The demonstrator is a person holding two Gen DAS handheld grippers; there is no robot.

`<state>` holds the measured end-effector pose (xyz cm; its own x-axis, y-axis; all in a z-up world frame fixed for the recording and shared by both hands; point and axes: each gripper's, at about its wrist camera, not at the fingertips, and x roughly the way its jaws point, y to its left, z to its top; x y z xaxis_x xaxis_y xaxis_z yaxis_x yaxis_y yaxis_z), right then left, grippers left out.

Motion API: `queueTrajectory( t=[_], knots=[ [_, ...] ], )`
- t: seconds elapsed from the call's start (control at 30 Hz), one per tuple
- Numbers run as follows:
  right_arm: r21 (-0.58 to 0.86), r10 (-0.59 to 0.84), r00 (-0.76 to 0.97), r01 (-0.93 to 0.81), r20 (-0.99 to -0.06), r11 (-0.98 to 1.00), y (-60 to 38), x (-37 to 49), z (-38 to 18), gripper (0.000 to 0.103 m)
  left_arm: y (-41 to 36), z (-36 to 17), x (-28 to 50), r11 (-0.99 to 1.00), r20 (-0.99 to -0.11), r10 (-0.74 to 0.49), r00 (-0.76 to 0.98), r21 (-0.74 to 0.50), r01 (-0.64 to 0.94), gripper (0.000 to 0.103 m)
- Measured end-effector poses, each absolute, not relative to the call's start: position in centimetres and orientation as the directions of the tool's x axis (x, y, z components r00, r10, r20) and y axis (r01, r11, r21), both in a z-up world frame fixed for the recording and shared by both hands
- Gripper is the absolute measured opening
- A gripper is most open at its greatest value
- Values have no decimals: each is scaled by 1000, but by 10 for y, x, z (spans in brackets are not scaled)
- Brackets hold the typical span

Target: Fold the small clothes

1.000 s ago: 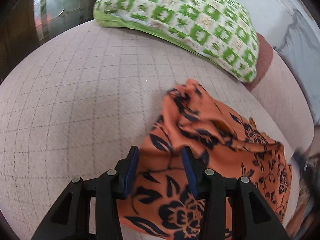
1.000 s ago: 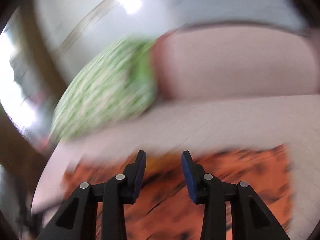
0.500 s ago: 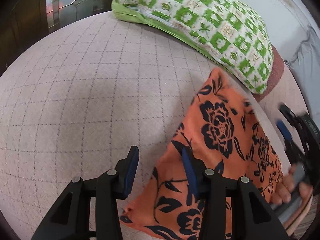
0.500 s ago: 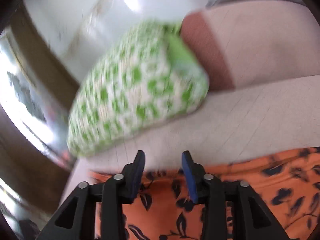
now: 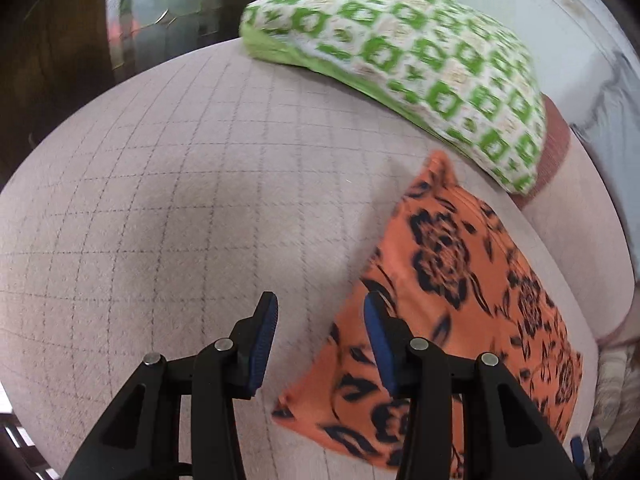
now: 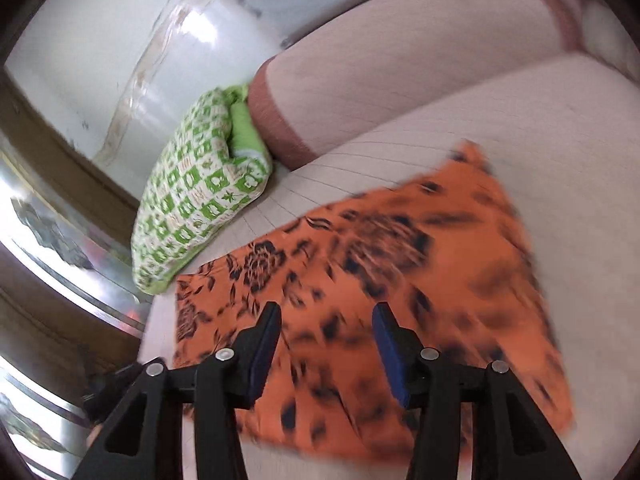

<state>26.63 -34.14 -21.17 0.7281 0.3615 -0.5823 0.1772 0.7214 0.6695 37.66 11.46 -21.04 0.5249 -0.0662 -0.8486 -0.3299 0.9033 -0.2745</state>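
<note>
Left gripper [image 5: 320, 316], apparently empty, hangs beside orange floral cloth [image 5: 452, 292] on sofa [image 5: 160, 200].

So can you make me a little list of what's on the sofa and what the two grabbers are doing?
cloth: orange cloth with black flowers, lying spread flat on the seat
pillow: green and white pillow, at the seat's far end against the backrest
seat: pinkish checked sofa
left gripper: open, nothing between its jaws, beside the cloth's edge
right gripper: open, jaws have just been opening, above the cloth, not pinching it
fold: not visibly started
</note>
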Motion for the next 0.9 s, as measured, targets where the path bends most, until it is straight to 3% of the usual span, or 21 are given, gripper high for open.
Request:
queueTrajectory(
  t=[0.07,0.27,0.43,0.5,0.57,0.63,0.73,0.9],
  knots=[
    [727,389,732,207,-559,655,-355,232,-219,63,110,-210,364,907,-853,-93,514,-286,-310,55],
    [780,406,722,295,-560,552,-357,184,-249,63,110,-220,310,864,-861,-199,469,-380,-331,60],
    [789,421,711,312,-563,529,-346,181,-256,63,102,-231,279,866,-879,-191,436,-360,-347,60],
    [801,452,697,306,-557,515,-339,184,-260,63,97,-233,271,864,-875,-203,439,-372,-341,68],
    [791,450,685,315,-572,525,-335,186,-264,64,89,-231,270,866,-868,-219,446,-384,-322,78],
    [786,459,671,321,-582,529,-331,189,-269,64,84,-233,278,856,-856,-258,448,-418,-304,79],
    [791,468,659,349,-588,502,-331,193,-280,64,78,-240,295,844,-848,-287,445,-444,-302,88],
    [811,460,677,394,-574,432,-342,202,-294,64,81,-241,319,804,-815,-315,485,-501,-321,88]
  ],
)
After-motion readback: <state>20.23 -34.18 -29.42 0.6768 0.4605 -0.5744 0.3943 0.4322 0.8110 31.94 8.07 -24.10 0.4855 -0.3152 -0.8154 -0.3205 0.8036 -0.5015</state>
